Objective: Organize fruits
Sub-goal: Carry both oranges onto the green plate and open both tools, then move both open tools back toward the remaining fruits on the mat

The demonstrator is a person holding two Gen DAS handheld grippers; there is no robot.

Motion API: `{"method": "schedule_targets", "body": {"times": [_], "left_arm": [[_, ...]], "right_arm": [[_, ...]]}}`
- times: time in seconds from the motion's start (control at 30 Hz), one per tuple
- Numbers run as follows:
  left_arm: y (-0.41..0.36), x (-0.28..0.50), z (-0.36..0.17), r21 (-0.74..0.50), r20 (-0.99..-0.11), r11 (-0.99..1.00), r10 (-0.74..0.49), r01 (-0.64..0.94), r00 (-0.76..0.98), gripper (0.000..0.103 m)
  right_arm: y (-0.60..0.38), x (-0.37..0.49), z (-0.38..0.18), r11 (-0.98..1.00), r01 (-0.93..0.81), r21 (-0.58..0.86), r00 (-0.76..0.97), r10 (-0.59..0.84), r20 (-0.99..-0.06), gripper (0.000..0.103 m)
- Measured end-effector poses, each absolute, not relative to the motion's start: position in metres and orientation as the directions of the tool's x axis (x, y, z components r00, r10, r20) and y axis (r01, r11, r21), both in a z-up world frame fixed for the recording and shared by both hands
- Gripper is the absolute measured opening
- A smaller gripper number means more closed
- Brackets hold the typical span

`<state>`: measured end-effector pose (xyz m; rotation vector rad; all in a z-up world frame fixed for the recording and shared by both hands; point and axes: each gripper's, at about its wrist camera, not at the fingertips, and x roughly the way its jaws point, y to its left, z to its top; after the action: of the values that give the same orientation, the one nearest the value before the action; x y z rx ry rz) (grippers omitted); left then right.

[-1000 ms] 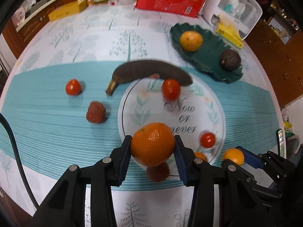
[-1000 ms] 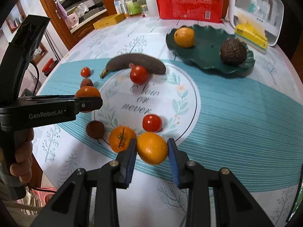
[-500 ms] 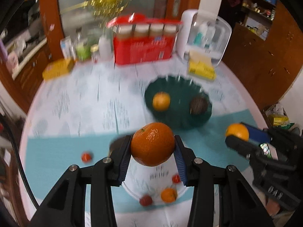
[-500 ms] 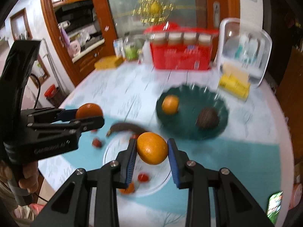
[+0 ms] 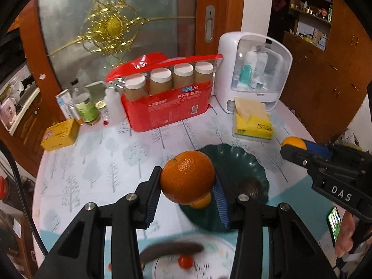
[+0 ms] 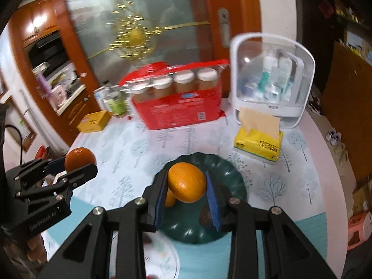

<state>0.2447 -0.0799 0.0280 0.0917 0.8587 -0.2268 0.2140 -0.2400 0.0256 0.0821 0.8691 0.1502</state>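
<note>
My left gripper (image 5: 187,182) is shut on a dark orange mandarin (image 5: 187,177), held in the air above the table, in front of the green leaf-shaped dish (image 5: 241,162). My right gripper (image 6: 186,187) is shut on a lighter orange (image 6: 187,182), held above the same green dish (image 6: 227,169). The dish holds a small orange (image 5: 201,201) and a brown spiky fruit (image 5: 251,187). Each gripper shows in the other's view: the right one (image 5: 293,146), the left one (image 6: 80,161). A dark banana (image 5: 171,248) and a cherry tomato (image 5: 185,261) lie blurred below.
A red pack of jars (image 5: 167,97), a white cosmetics case (image 5: 253,72), a yellow tissue pack (image 5: 252,121), a yellow box (image 5: 59,134) and bottles (image 5: 84,107) stand at the back of the round table. A phone (image 5: 334,220) lies at the right.
Both grippers have risen and tilted up with their fruit, moving toward the green dish. The white plate and loose fruit have dropped to the bottom of both views.
</note>
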Motion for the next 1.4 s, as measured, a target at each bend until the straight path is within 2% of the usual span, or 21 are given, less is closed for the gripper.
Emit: {"method": "schedule_targets", "body": {"times": [0.27, 0.57, 0.8, 1.13, 1.23, 1.3, 1.4], "left_arm": [[-0.110, 0.318, -0.054, -0.077, -0.822, 0.967, -0.200, 0.245, 0.533, 0.042], [-0.137, 0.351, -0.132, -0.097, -0.878, 0.955, -0.214, 0.280, 0.427, 0.042], [-0.146, 0.359, -0.162, -0.100, -0.894, 0.951, -0.215, 0.294, 0.393, 0.042], [-0.148, 0.362, -0.172, -0.075, -0.907, 0.951, -0.190, 0.300, 0.377, 0.043], [-0.146, 0.359, -0.166, -0.061, -0.901, 0.953, -0.180, 0.296, 0.395, 0.050], [-0.143, 0.357, -0.160, -0.060, -0.894, 0.955, -0.181, 0.290, 0.410, 0.064], [-0.140, 0.353, -0.150, -0.065, -0.883, 0.956, -0.189, 0.287, 0.430, 0.073]], "right_arm": [[-0.262, 0.266, -0.055, 0.988, 0.007, 0.152, 0.545, 0.124, -0.829, 0.033], [-0.272, 0.291, -0.134, 0.991, 0.038, 0.130, 0.448, 0.100, -0.888, 0.033], [-0.269, 0.300, -0.158, 0.994, 0.019, 0.110, 0.431, 0.091, -0.898, 0.033], [-0.267, 0.306, -0.173, 0.995, 0.011, 0.096, 0.407, 0.083, -0.910, 0.034], [-0.268, 0.305, -0.173, 0.994, 0.009, 0.109, 0.403, 0.096, -0.910, 0.035], [-0.270, 0.304, -0.172, 0.993, 0.012, 0.120, 0.399, 0.105, -0.911, 0.035], [-0.275, 0.302, -0.168, 0.990, 0.019, 0.138, 0.405, 0.118, -0.907, 0.037]]}}
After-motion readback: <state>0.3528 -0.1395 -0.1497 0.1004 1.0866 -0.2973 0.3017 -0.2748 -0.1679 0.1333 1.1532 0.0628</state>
